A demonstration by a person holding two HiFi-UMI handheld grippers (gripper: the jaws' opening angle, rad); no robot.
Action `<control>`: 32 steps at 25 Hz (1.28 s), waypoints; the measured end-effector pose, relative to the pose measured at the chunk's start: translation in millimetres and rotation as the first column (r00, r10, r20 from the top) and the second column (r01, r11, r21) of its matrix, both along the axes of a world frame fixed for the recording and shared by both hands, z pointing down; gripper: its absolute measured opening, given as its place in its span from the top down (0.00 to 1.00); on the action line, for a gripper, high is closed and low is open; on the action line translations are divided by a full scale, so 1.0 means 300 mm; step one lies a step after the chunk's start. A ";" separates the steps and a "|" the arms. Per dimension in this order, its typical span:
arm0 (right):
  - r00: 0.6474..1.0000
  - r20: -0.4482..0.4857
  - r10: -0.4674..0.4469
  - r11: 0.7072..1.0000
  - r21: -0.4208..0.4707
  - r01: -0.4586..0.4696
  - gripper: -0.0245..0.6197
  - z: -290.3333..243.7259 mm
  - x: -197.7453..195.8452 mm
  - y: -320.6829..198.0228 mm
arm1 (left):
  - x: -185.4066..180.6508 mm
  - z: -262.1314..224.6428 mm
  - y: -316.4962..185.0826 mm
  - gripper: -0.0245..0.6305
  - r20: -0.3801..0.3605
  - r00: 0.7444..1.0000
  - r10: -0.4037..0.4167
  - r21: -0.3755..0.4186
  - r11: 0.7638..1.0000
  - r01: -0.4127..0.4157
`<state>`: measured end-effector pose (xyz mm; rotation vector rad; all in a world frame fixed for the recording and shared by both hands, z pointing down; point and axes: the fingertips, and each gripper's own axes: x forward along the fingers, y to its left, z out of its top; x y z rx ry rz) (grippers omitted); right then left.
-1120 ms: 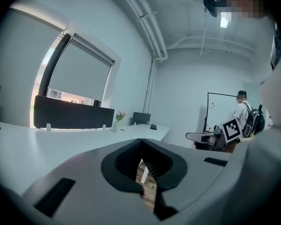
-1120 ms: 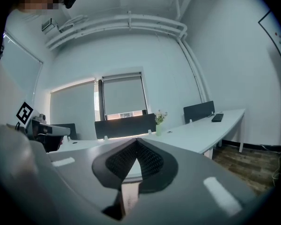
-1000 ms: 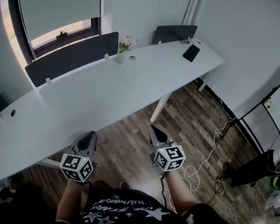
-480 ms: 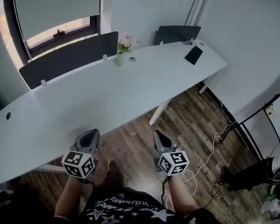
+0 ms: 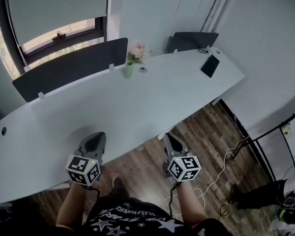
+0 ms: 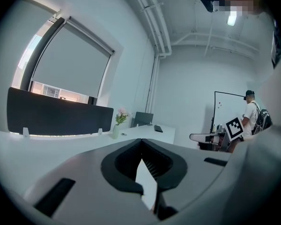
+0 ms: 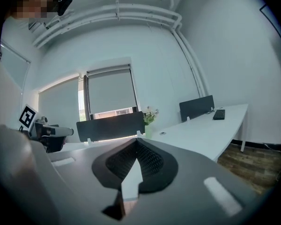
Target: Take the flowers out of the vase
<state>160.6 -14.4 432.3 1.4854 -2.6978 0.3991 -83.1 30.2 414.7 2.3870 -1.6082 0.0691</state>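
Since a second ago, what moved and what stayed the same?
The person stepped toward the desk, so the left gripper and right gripper are now at its near edge. Nothing was grabbed or dropped. Both grippers' jaws stayed shut and empty; the flowers remain in the vase.

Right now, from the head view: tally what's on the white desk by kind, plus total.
Pale green vase: 1
Pink flower bunch, in the vase: 1
Small grey round item: 1
Flat black rectangular device: 1
Dark divider screens: 2
Total: 6
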 end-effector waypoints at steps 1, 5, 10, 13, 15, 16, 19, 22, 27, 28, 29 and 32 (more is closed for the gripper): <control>1.000 0.009 -0.001 1.000 -0.002 0.001 0.96 -0.005 -0.018 -0.036 | -0.015 0.003 -0.024 0.95 0.001 1.000 -0.002 -0.005 1.000 0.002; 0.998 0.054 -0.011 1.000 -0.002 0.011 0.96 -0.034 -0.100 -0.169 | -0.064 0.025 -0.118 0.95 0.001 1.000 -0.014 -0.033 0.999 0.014; 0.997 0.027 -0.068 0.997 -0.019 0.069 0.96 -0.010 -0.199 -0.258 | -0.104 0.047 -0.220 0.95 -0.005 1.000 -0.018 -0.051 0.999 0.018; 0.998 0.025 -0.057 0.998 -0.040 0.058 0.96 0.004 -0.214 -0.304 | -0.134 0.041 -0.276 0.95 -0.012 1.000 -0.019 -0.047 0.999 0.018; 0.999 0.027 -0.047 0.998 -0.038 0.048 0.96 -0.007 -0.218 -0.327 | -0.145 0.032 -0.304 0.95 -0.017 1.000 -0.014 -0.043 0.999 0.013; 0.999 0.023 -0.043 0.998 -0.035 0.044 0.96 -0.014 -0.217 -0.335 | -0.145 0.028 -0.318 0.95 -0.017 1.000 -0.007 -0.041 0.999 0.007; 0.999 0.008 -0.033 0.999 -0.030 0.033 0.96 -0.020 -0.207 -0.357 | -0.138 0.023 -0.361 0.95 -0.014 1.000 0.012 -0.035 0.999 -0.013; 1.000 -0.002 -0.027 0.999 -0.037 0.027 0.96 -0.003 -0.177 -0.377 | -0.125 0.033 -0.396 0.95 -0.019 1.000 0.008 -0.035 0.999 -0.009; 0.999 0.014 -0.048 0.998 -0.037 0.049 0.96 0.031 -0.128 -0.488 | -0.105 0.052 -0.455 0.95 -0.007 0.999 -0.043 -0.034 0.999 0.042; 0.998 0.023 -0.060 0.997 -0.037 0.061 0.96 0.034 -0.126 -0.525 | -0.106 0.051 -0.473 0.95 -0.003 0.998 -0.063 -0.033 0.997 0.063; 0.996 0.030 -0.079 0.996 -0.038 0.080 0.96 0.037 -0.130 -0.564 | -0.107 0.049 -0.492 0.95 0.001 0.996 -0.085 -0.033 0.996 0.085; 0.981 0.017 -0.191 0.981 -0.041 0.192 0.96 0.042 -0.179 -0.669 | -0.099 0.048 -0.545 0.95 0.017 0.991 -0.130 -0.034 0.991 0.131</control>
